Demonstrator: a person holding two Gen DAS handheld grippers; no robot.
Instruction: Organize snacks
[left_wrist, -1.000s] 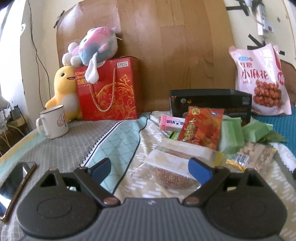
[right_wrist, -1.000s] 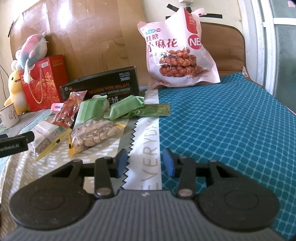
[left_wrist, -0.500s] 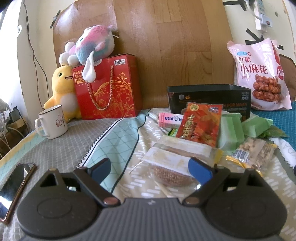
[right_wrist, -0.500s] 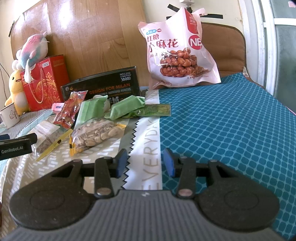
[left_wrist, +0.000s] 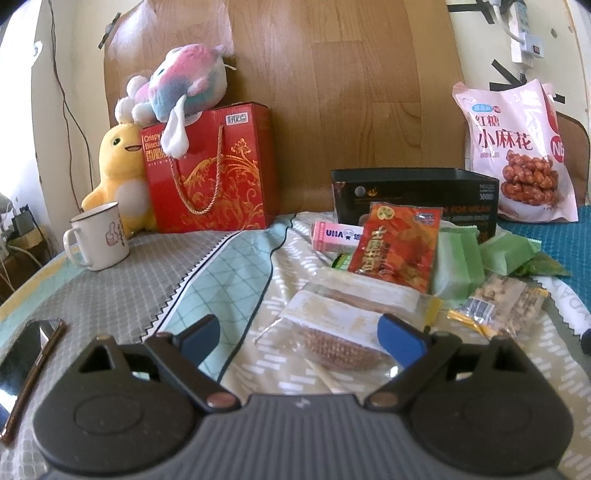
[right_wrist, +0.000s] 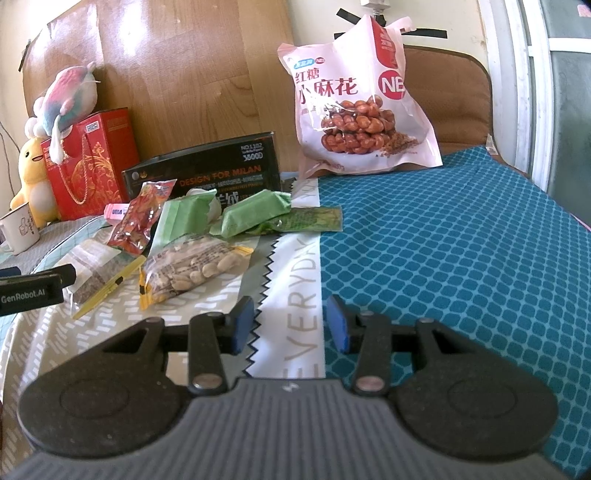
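Snack packets heaped mid-worktop, both grippers empty.

Left gripper (left_wrist: 299, 334): fingers spread wide above a clear packet (left_wrist: 332, 332) of brown snack, not touching. Right gripper (right_wrist: 291, 325): fingers partly apart over the bare cloth (right_wrist: 443, 258), pinching nothing. Nut bag (right_wrist: 192, 266), red packet (right_wrist: 142, 221), green packets (right_wrist: 255, 212) clustered before the black box (right_wrist: 207, 173); large pink bag (right_wrist: 354, 110) upright at the back edge.
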